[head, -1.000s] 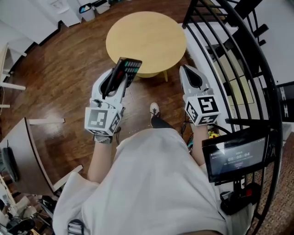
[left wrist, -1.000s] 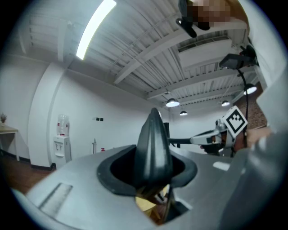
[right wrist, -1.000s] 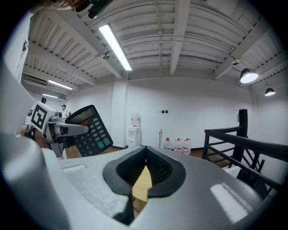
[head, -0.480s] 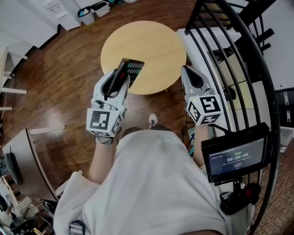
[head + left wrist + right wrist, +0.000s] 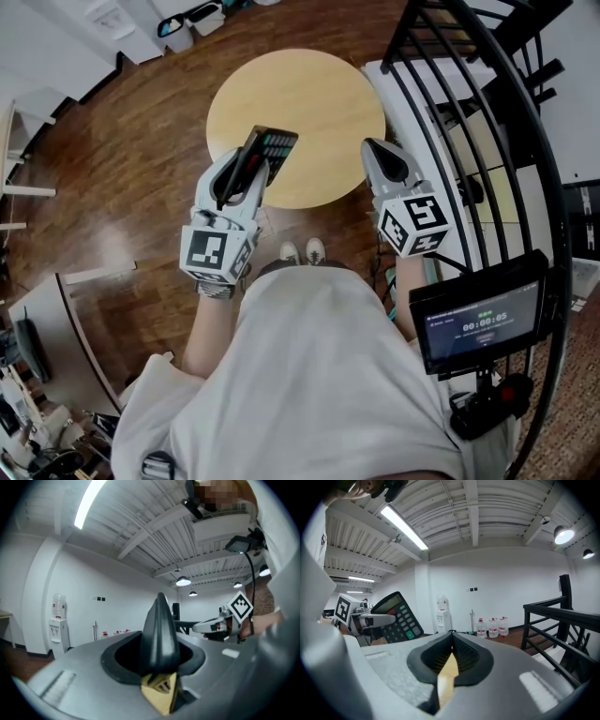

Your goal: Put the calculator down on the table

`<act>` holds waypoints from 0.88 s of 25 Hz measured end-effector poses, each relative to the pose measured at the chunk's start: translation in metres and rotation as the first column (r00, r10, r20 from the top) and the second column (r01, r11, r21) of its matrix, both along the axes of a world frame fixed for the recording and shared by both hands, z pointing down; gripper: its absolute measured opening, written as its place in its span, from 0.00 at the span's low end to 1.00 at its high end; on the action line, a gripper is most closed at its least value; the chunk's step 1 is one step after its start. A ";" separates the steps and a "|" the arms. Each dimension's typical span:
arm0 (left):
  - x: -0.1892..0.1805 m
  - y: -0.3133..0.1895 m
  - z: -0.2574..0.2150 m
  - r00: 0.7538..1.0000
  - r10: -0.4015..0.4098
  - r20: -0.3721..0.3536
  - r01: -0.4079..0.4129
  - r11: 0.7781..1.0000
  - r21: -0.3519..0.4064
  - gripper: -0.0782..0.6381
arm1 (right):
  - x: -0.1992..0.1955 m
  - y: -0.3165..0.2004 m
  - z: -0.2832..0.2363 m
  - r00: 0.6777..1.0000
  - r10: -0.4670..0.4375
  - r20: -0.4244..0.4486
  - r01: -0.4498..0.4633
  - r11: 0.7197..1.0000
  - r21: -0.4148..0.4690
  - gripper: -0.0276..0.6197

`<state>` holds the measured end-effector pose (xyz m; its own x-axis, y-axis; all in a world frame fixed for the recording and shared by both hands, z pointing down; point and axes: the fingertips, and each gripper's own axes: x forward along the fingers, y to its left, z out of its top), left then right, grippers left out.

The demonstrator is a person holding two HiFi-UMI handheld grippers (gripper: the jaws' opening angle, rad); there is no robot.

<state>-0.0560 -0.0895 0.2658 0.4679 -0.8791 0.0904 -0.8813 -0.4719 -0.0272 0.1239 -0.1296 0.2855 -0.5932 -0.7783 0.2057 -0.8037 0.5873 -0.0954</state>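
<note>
Calculator (image 5: 265,150) sits clamped edge-on in the left gripper (image 5: 242,167), jutting past its tips, in the air over the near rim of the round table (image 5: 309,94). Both forearms reach forward, grippers side by side, roughly level. Its long axis runs along the jaws, keypad facing the right gripper (image 5: 373,155) — whose jaws are pressed together, empty.

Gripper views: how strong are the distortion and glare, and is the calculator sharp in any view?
Left gripper view: heavy fisheye, dark corners, blown-out ceiling strip light; the calculator, edge-on and close, looks soft. Right gripper view: same fisheye, lamp flaring; calculator keys clear. Head view: curved railing, sheen on the floor.
</note>
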 end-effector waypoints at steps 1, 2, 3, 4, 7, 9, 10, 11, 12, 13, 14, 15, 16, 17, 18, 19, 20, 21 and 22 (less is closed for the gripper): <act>0.000 -0.001 0.001 1.000 0.004 -0.002 -0.004 1.000 -0.004 0.33 | -0.003 0.000 -0.001 1.000 -0.010 0.007 0.010 1.000 -0.001 0.05; 0.000 -0.003 0.001 1.000 0.006 -0.006 -0.006 1.000 -0.008 0.33 | -0.005 0.000 -0.002 1.000 -0.016 0.010 0.016 1.000 -0.001 0.05; 0.000 -0.005 0.000 1.000 0.009 -0.010 -0.009 1.000 -0.009 0.33 | -0.006 -0.001 -0.002 1.000 -0.016 0.010 0.016 1.000 -0.001 0.05; 0.000 -0.007 -0.001 1.000 0.013 -0.014 -0.013 1.000 -0.007 0.33 | -0.007 -0.004 -0.003 1.000 -0.012 0.007 0.012 1.000 0.000 0.05; -0.003 -0.008 0.000 0.999 0.035 -0.018 -0.035 0.999 0.012 0.33 | -0.016 -0.004 0.000 1.000 -0.013 0.003 0.013 1.000 0.005 0.07; -0.004 -0.005 0.006 0.998 0.057 -0.027 -0.057 0.998 0.016 0.33 | -0.023 0.001 0.006 1.000 -0.026 0.000 0.026 1.000 0.004 0.15; -0.004 -0.004 0.009 0.997 0.068 -0.034 -0.068 0.998 0.013 0.33 | -0.026 0.002 0.009 1.000 -0.029 0.001 0.029 1.000 0.004 0.15; -0.004 -0.005 0.012 0.996 0.077 -0.040 -0.077 0.997 0.007 0.33 | -0.028 0.002 0.011 0.999 -0.032 0.004 0.032 0.999 0.003 0.15; -0.005 -0.006 0.015 0.995 0.086 -0.045 -0.086 0.996 0.000 0.33 | -0.031 0.002 0.013 0.999 -0.038 0.010 0.038 0.999 -0.001 0.15; -0.005 -0.008 0.019 0.994 0.096 -0.048 -0.096 0.995 -0.008 0.33 | -0.035 0.001 0.015 0.999 -0.049 0.021 0.049 0.999 -0.009 0.16; -0.006 -0.009 0.022 0.993 0.106 -0.050 -0.107 0.994 -0.018 0.33 | -0.039 0.001 0.018 0.997 -0.064 0.034 0.065 0.998 -0.021 0.19; -0.006 -0.010 0.025 0.992 0.117 -0.050 -0.118 0.993 -0.027 0.33 | -0.043 0.001 0.021 0.996 -0.081 0.048 0.083 0.996 -0.037 0.23; -0.006 -0.011 0.027 0.991 0.127 -0.048 -0.129 0.991 -0.035 0.33 | -0.048 0.000 0.024 0.994 -0.097 0.060 0.100 0.994 -0.051 0.28; -0.007 -0.012 0.029 0.989 0.138 -0.045 -0.140 0.989 -0.040 0.33 | -0.052 0.001 0.025 0.992 -0.108 0.067 0.112 0.992 -0.064 0.30; -0.009 -0.011 0.030 0.988 0.149 -0.045 -0.151 0.988 -0.042 0.33 | -0.056 0.002 0.027 0.991 -0.117 0.072 0.122 0.990 -0.074 0.31; -0.012 -0.009 0.031 0.986 0.160 -0.046 -0.162 0.986 -0.043 0.33 | -0.061 0.004 0.028 0.989 -0.125 0.079 0.132 0.988 -0.084 0.31; -0.015 -0.007 0.033 0.984 0.171 -0.049 -0.173 0.984 -0.046 0.33 | -0.067 0.007 0.031 0.987 -0.135 0.089 0.143 0.985 -0.097 0.31; -0.018 -0.004 0.035 0.982 0.182 -0.053 -0.184 0.982 -0.052 0.33 | -0.074 0.011 0.034 0.984 -0.144 0.104 0.155 0.982 -0.111 0.31; -0.021 -0.002 0.039 0.980 0.191 -0.057 -0.195 0.979 -0.059 0.33 | -0.079 0.014 0.038 0.981 -0.152 0.120 0.167 0.978 -0.126 0.31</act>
<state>-0.0768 -0.0919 0.3047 0.6337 -0.7649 0.1153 -0.7728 -0.6326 0.0507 0.0447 -0.1155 0.3236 -0.7325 -0.6410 0.2294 -0.6807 0.6830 -0.2649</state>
